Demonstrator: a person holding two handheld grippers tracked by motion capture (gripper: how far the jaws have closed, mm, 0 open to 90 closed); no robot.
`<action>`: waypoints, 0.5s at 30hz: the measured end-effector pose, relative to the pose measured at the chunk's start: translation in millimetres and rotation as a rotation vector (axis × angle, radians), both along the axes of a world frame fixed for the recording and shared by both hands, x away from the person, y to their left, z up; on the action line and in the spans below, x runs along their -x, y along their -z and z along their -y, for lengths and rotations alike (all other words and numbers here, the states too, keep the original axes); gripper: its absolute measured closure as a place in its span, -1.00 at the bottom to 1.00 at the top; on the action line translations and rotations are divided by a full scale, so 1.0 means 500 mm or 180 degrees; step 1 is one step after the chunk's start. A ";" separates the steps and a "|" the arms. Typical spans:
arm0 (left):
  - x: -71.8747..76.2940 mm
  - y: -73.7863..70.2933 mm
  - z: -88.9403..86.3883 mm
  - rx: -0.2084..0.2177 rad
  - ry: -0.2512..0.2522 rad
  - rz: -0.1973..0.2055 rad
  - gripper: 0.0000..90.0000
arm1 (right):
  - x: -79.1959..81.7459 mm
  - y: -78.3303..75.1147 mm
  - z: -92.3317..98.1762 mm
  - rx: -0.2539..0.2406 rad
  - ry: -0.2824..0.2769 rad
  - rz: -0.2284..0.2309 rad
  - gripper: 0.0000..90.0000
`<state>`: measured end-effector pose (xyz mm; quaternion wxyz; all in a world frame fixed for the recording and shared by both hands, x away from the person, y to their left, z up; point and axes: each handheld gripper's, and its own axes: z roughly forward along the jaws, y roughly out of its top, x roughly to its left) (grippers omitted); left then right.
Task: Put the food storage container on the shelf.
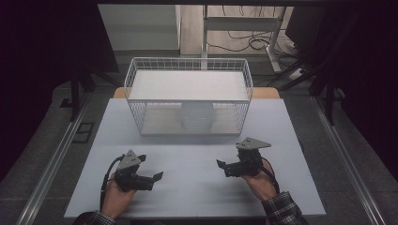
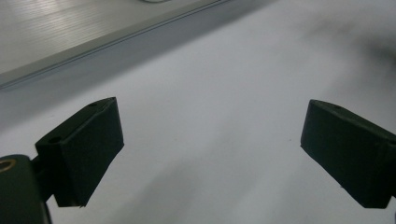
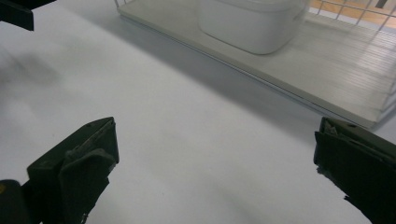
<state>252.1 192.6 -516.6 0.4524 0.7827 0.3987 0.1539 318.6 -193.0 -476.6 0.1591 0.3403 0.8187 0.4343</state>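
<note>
Seen from above, a person's two hands rest at the near edge of a pale table, each holding a black two-jaw gripper. The left gripper, low on the person's left, points across toward the middle of the table, its jaws spread well apart with nothing between them; in the left gripper view the left gripper has only bare tabletop in its gap. The right gripper, topped by a grey three-cornered plate, faces the left one from the other side and stands well apart from it. Its jaws are likewise wide apart and hold nothing, as the right gripper view confirms of the right gripper. Neither gripper touches anything but the hand that carries it.

Farther back sits a white wire basket with a flat shelf across its top. On the basket's floor stands a white tub, seen closer as a rounded white tub, well apart from both grippers.
</note>
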 end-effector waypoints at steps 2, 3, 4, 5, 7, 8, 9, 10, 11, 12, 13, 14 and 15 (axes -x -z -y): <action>0.003 0.000 -0.004 0.0003 -0.0013 -0.0002 -0.88 | 0.004 -0.001 0.008 -0.0003 0.0020 0.0000 -1.00; 0.004 0.000 -0.005 -0.0005 -0.0019 0.0001 -0.88 | 0.006 -0.001 0.011 -0.0005 0.0025 0.0004 -1.00; 0.006 0.000 -0.007 -0.0002 -0.0028 -0.0003 -0.88 | 0.008 -0.001 0.015 -0.0007 0.0035 0.0004 -1.00; 0.007 0.000 -0.009 -0.0011 -0.0032 -0.0002 -0.88 | 0.010 -0.001 0.018 -0.0001 0.0044 0.0006 -1.00; 0.011 0.000 -0.012 -0.0016 -0.0045 -0.0007 -0.88 | 0.014 -0.001 0.024 -0.0001 0.0058 0.0010 -1.00; 0.013 0.000 -0.013 -0.0016 -0.0057 -0.0010 -0.88 | 0.016 -0.001 0.026 0.0003 0.0064 0.0005 -1.00; 0.014 0.000 -0.015 -0.0027 -0.0064 -0.0002 -0.88 | 0.018 -0.001 0.029 0.0004 0.0068 0.0009 -1.00; 0.016 0.000 -0.016 -0.0028 -0.0069 -0.0005 -0.87 | 0.020 0.000 0.031 0.0015 0.0075 0.0014 -1.00; 0.018 0.000 -0.018 -0.0035 -0.0077 -0.0003 -0.88 | 0.023 0.000 0.034 0.0021 0.0087 0.0013 -1.00; 0.020 0.000 -0.020 -0.0042 -0.0087 0.0001 -0.87 | 0.025 0.000 0.037 0.0023 0.0088 0.0018 -1.00; 0.023 0.000 -0.023 -0.0045 -0.0100 -0.0002 -0.87 | 0.026 0.001 0.039 0.0021 0.0093 0.0019 -1.00; 0.025 0.001 -0.025 -0.0040 -0.0109 -0.0005 -0.87 | 0.029 0.001 0.043 0.0026 0.0107 0.0018 -1.00; 0.027 0.001 -0.027 -0.0036 -0.0122 -0.0006 -0.87 | 0.031 0.001 0.046 0.0032 0.0110 0.0024 -1.00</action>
